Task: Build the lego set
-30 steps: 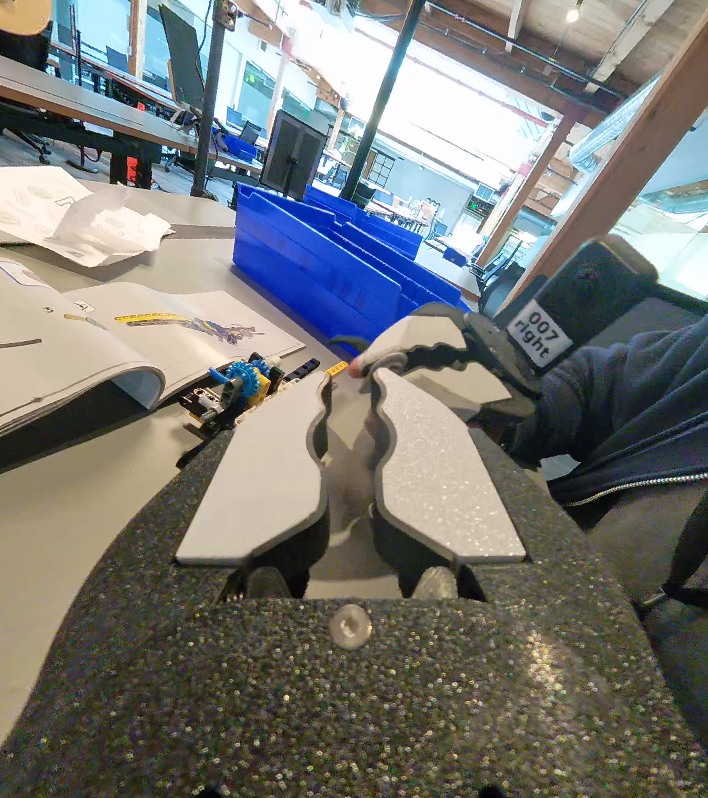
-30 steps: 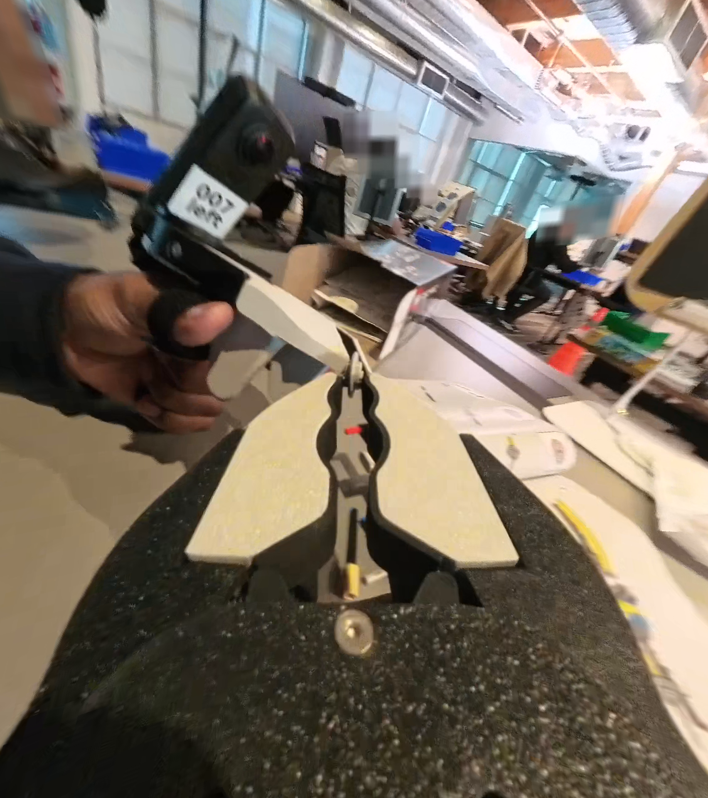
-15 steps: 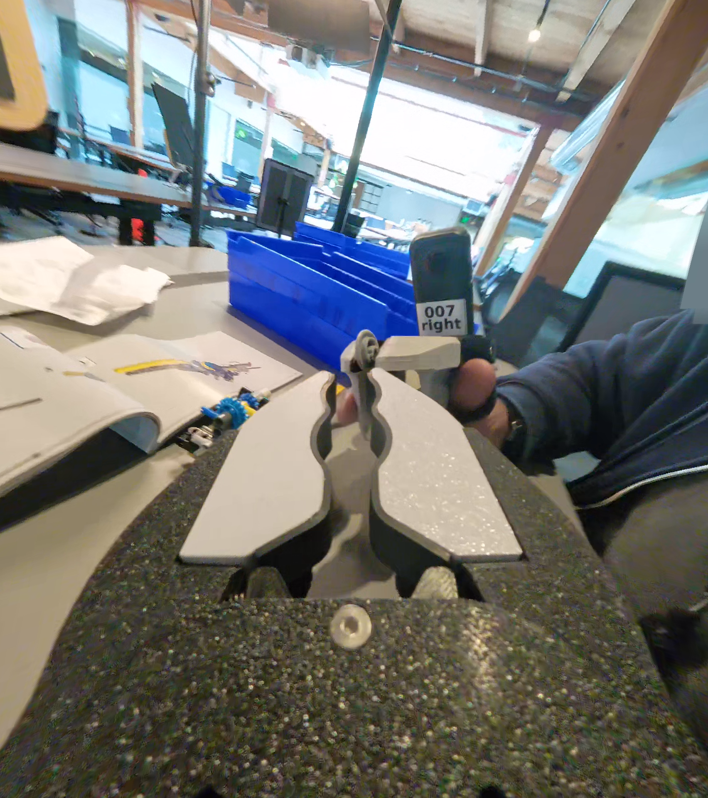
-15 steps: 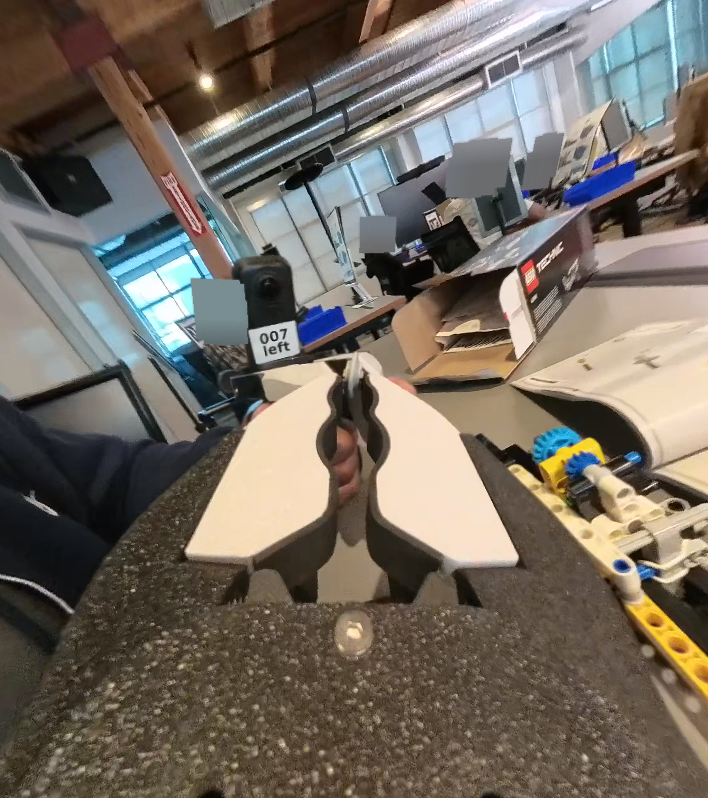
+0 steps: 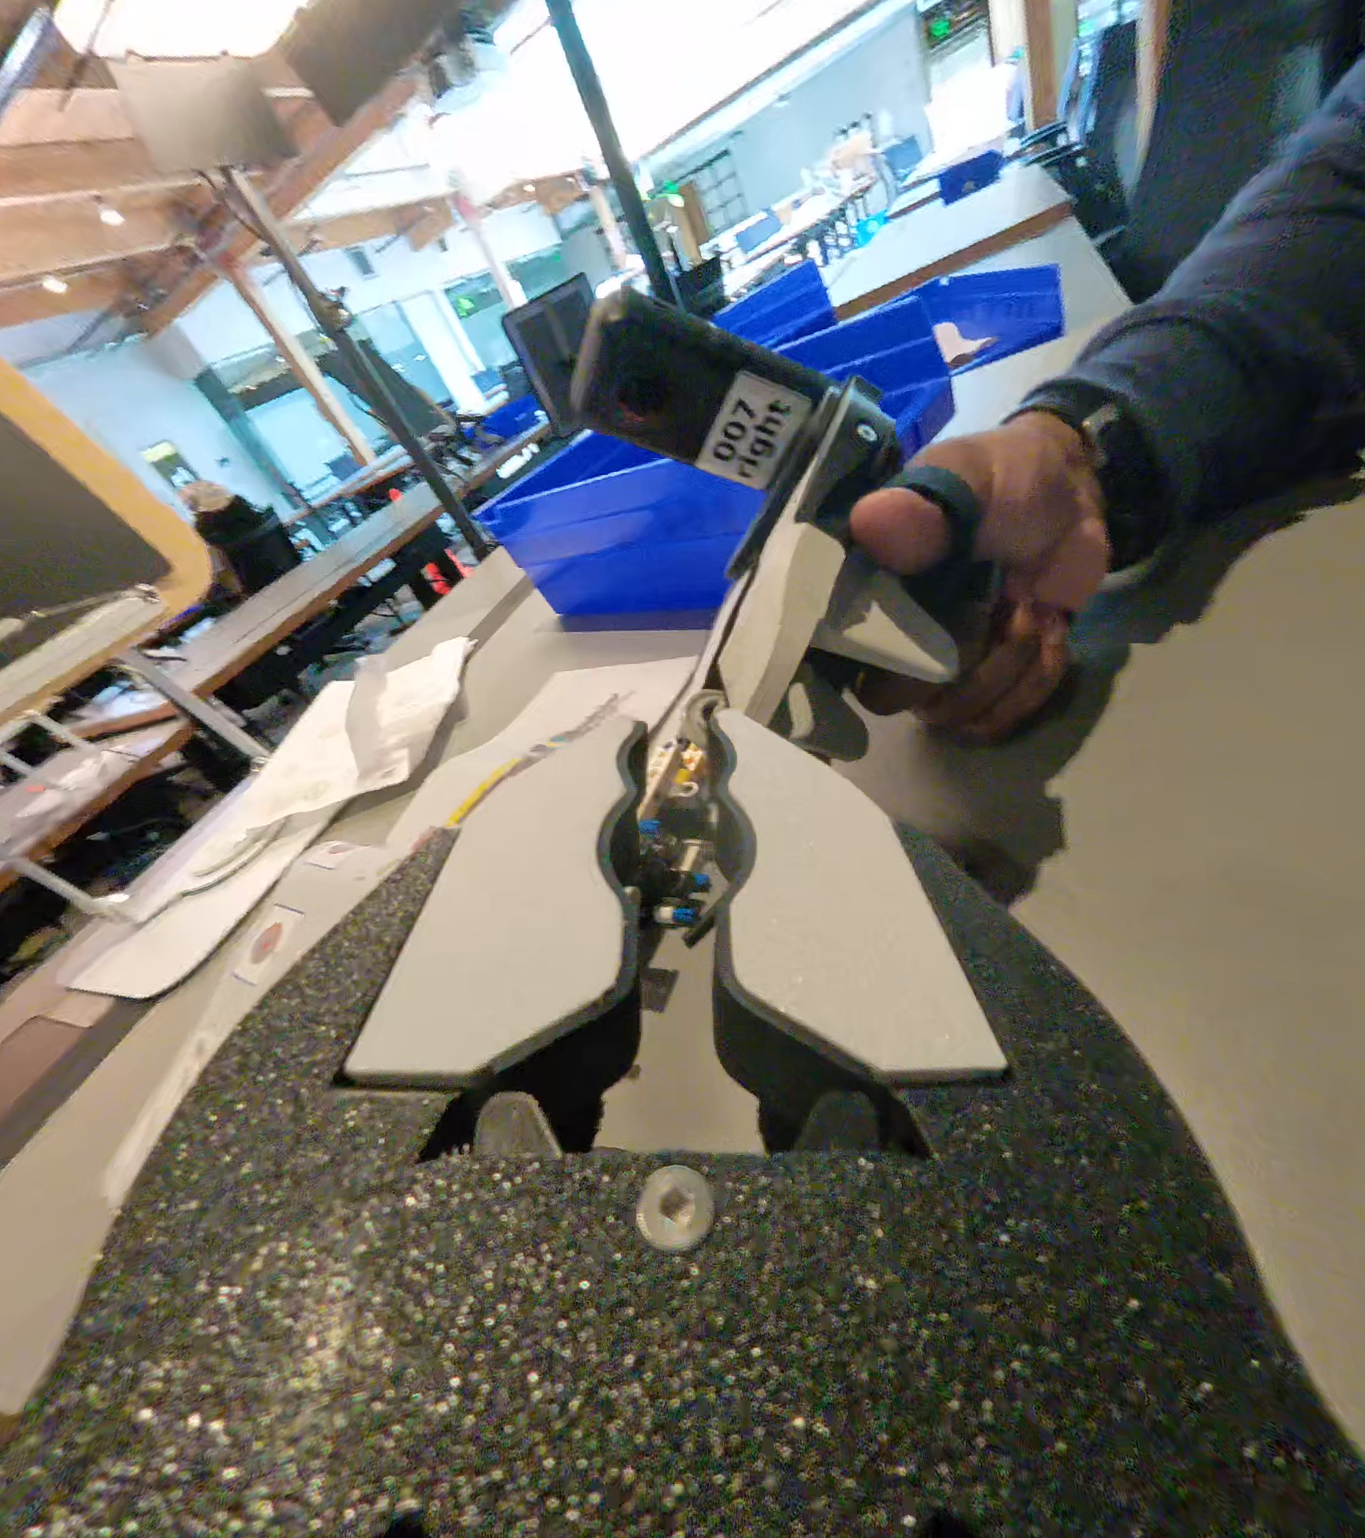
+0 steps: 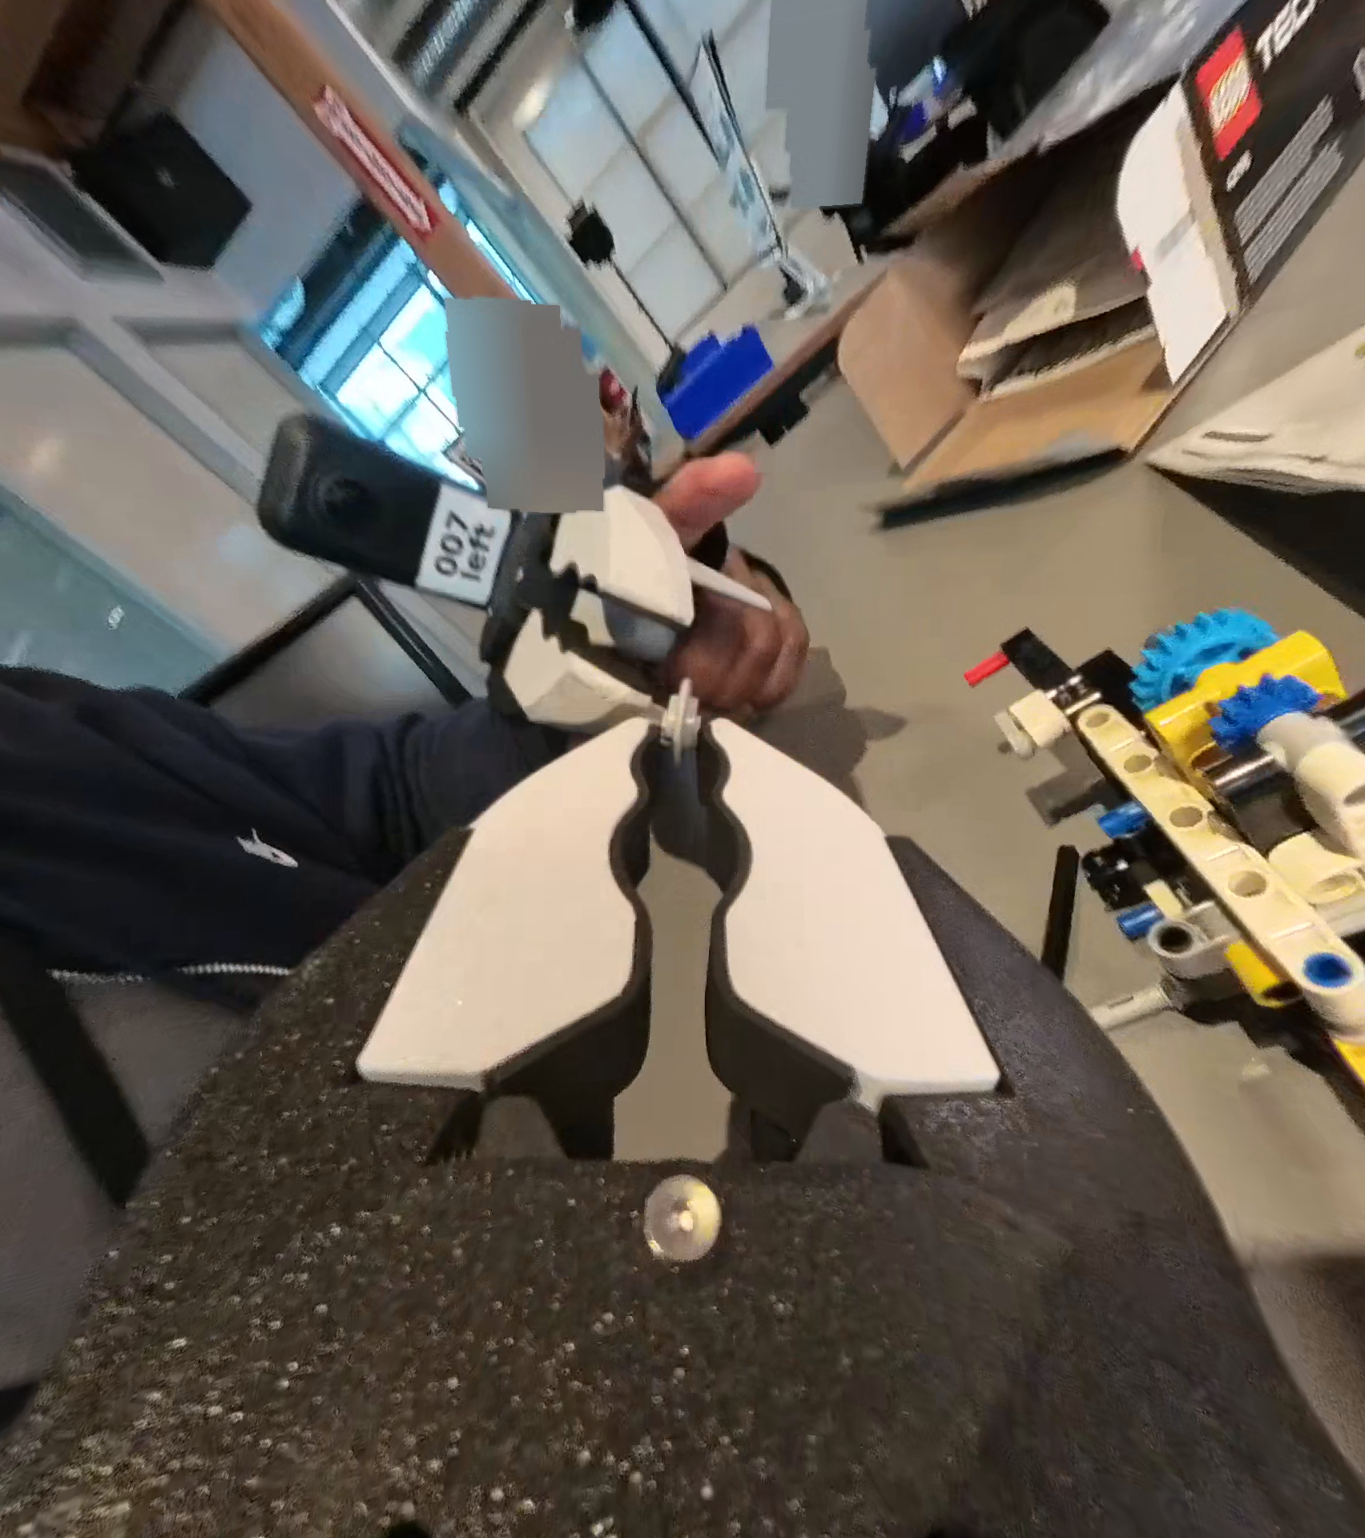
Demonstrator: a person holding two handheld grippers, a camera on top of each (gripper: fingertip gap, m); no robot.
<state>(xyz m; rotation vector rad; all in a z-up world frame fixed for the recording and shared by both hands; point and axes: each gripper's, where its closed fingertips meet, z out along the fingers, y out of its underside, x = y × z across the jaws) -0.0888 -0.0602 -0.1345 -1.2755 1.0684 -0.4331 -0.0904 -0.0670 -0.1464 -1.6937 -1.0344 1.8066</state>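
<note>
We hold the right tool [image 6: 679, 732] pinched on a small, flat grey lego piece [image 6: 681, 726], gripped at the tips of its pale, wavy-edged fingers [image 6: 812, 899]. The left tool [image 5: 677, 741] has its grainy grey fingers [image 5: 521, 899] slightly apart, closing on nothing, tip to tip with the right tool. The part-built lego model [image 6: 1245, 816], yellow, white and blue with toothed gears, lies on the smooth grey counter [image 6: 912, 599], to the right of the right tool.

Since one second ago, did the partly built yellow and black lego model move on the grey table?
Cannot tell. The lego model shows differently, but both cameras swung strongly themselves.
</note>
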